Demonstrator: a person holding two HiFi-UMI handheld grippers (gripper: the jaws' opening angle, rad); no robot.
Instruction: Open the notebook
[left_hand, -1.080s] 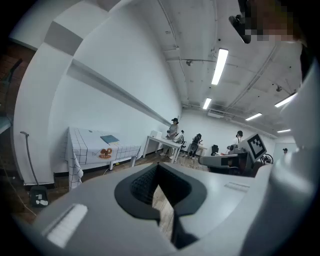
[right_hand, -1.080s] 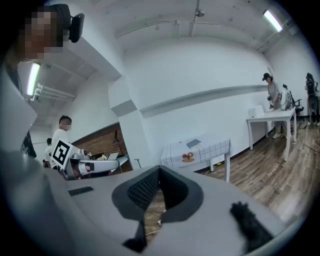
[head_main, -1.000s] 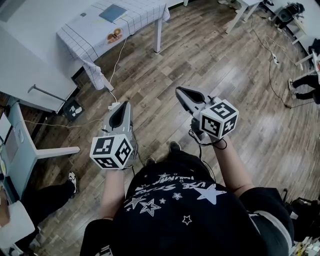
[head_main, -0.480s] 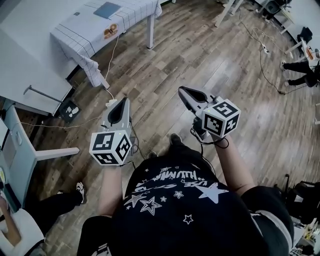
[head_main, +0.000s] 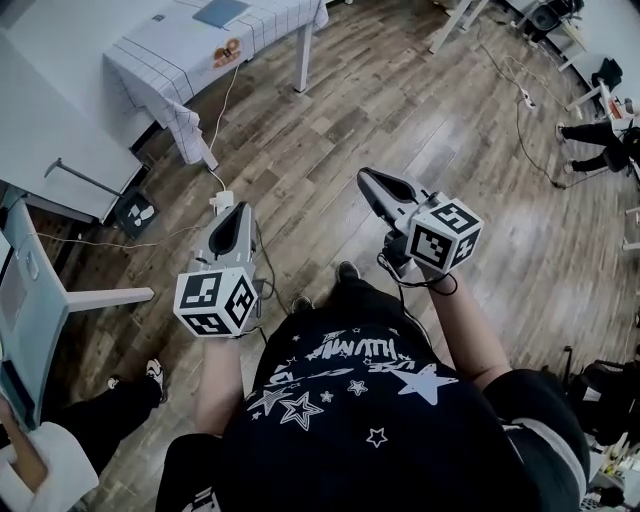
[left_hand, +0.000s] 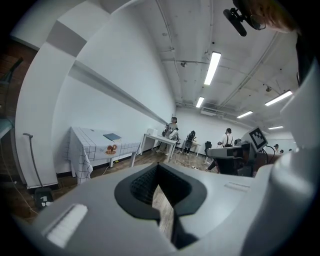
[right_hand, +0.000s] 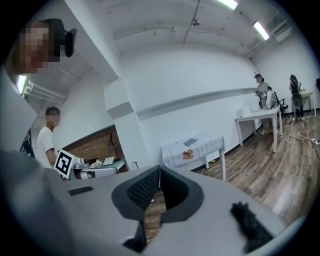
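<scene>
Standing on a wood floor (head_main: 400, 90), a person holds one tool in each hand, out in front of the body. The left gripper (head_main: 238, 210) has its jaws pressed tight together, with nothing between them. The right gripper (head_main: 366, 176) is the same: jaws closed and nothing inside. In the head view the left one points toward 12 o'clock and the right one toward 10 o'clock. Both hang in the air over the floor and touch nothing.

The notebook (head_main: 221, 12) is blue and lies flat on a table (head_main: 150, 62) with a white checked cloth. In the head view this table is far off at 11 o'clock, well apart from both grippers. A small orange thing (head_main: 230, 50) lies on the cloth near the notebook, at its 6 o'clock. Each gripper view shows the same table far ahead, past the closed jaw tips. Another person's legs (head_main: 600, 135) show at 2 o'clock, by the edge.
</scene>
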